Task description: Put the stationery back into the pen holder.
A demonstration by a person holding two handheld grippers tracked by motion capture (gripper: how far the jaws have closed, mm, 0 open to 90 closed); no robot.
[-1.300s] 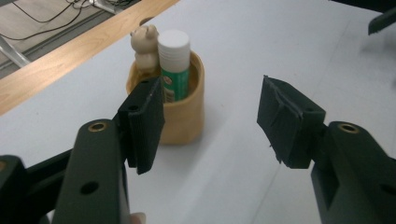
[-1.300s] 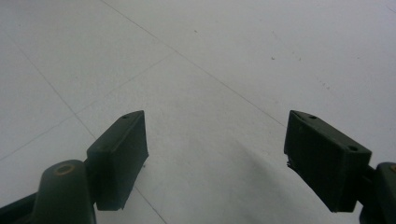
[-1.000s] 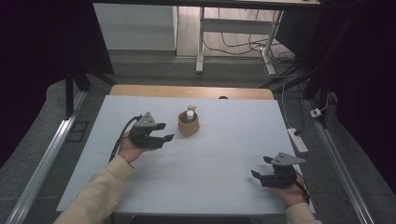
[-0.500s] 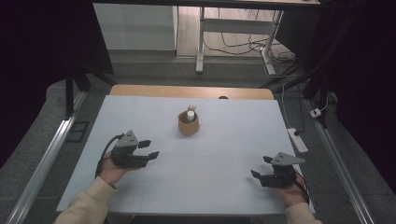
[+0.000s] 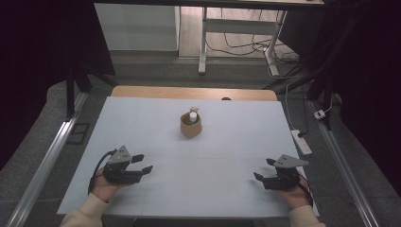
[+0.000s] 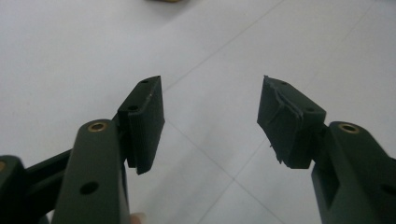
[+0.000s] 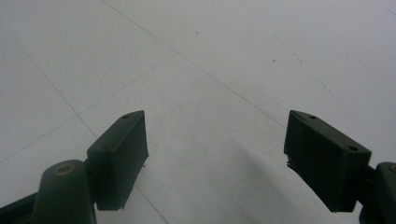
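Peeking from brown cup [image 5: 191,126], small bottle [image 5: 193,116] — lower half hidden

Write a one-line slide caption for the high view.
Both open claws, left claw and right claw, rest near the white table edge; a small white bottle stands in a brown cup.

There is one white-covered table [image 5: 208,146], and on it stands one small brown round cup [image 5: 190,127] holding one small white bottle with a green band [image 5: 192,117]. Two black two-jaw grippers are held over it, the left gripper [image 5: 144,163] and the right gripper [image 5: 263,169], each topped by one grey three-cornered plate. One white power strip [image 5: 301,142] lies on the floor beside the table.
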